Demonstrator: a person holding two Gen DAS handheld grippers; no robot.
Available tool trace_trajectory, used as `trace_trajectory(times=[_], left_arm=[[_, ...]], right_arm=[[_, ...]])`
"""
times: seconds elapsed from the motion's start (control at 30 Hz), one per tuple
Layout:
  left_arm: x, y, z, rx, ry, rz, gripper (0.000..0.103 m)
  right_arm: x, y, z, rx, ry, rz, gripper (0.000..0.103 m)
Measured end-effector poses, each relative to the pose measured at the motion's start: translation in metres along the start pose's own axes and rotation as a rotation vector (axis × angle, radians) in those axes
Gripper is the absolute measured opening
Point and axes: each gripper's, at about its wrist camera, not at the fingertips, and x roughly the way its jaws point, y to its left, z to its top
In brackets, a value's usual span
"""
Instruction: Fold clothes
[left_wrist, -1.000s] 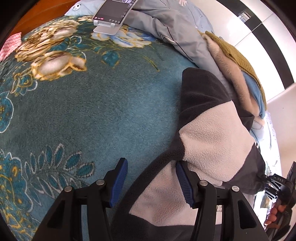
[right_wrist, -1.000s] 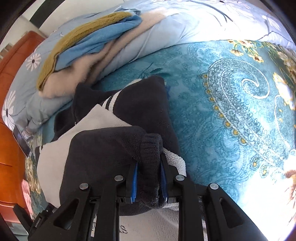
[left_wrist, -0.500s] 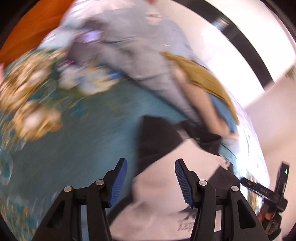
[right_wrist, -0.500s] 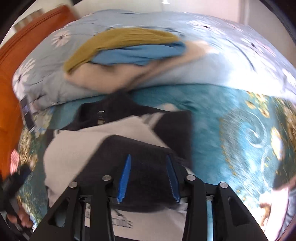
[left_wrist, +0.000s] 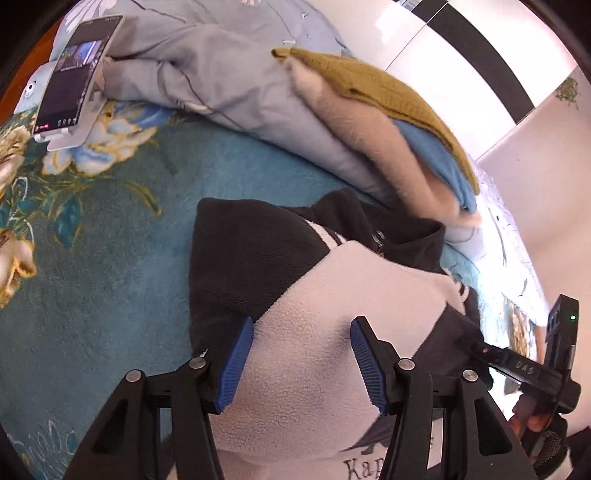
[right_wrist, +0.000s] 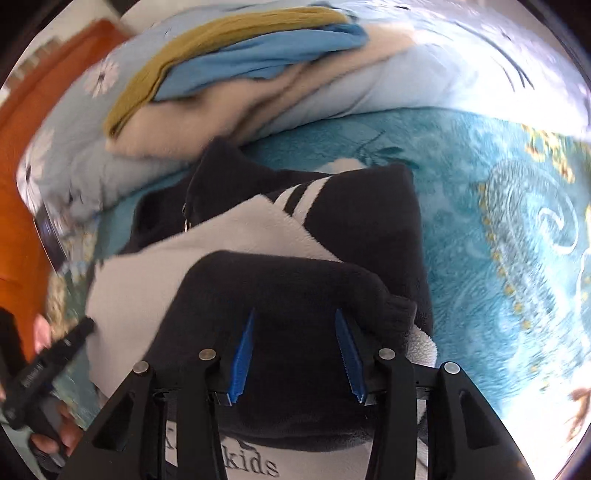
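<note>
A black and cream fleece jacket (left_wrist: 306, 314) lies on the teal floral blanket (left_wrist: 110, 258), sleeves folded over its body. My left gripper (left_wrist: 301, 347) is open above the cream sleeve, holding nothing. In the right wrist view the same jacket (right_wrist: 258, 236) shows a black sleeve (right_wrist: 280, 291) laid across the cream front. My right gripper (right_wrist: 295, 347) is open just over that black sleeve, empty. The right gripper's body (left_wrist: 532, 369) shows at the left wrist view's right edge.
A pile of folded clothes, mustard, blue and beige (left_wrist: 388, 122), rests on a light blue quilt (left_wrist: 207, 74) behind the jacket. A phone on a white stand (left_wrist: 74, 77) stands at the far left. An orange wooden headboard (right_wrist: 22, 147) lies beyond.
My right gripper has let go of the black sleeve cuff and opened. Both grippers lifted and tilted up, so the clothes pile and quilt now show more.
</note>
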Motion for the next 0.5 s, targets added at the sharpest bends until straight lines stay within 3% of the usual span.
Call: trace_trajectory(times=[0.2,0.37,0.43,0.5], left_arm=[[-0.002,-0.001,0.004,0.025,0.033,0.017,0.059],[-0.035,0.006,-0.006,-0.007,0.028,-0.053,0.06],[-0.051,0.014,-0.016,-0.017,0.023,-0.064,0.065],[-0.063,0.023,-0.03,-0.038,0.013,-0.056,0.078]], right_arm=[[0.007,0.009,0.002,-0.018,0.014,-0.044,0.046],[-0.002,0.017,0.006,-0.041,0.033,-0.048,0.047],[-0.019,0.015,0.004,-0.01,-0.002,0.011,0.047],[-0.028,0.011,-0.004,0.01,-0.004,0.052,0.048]])
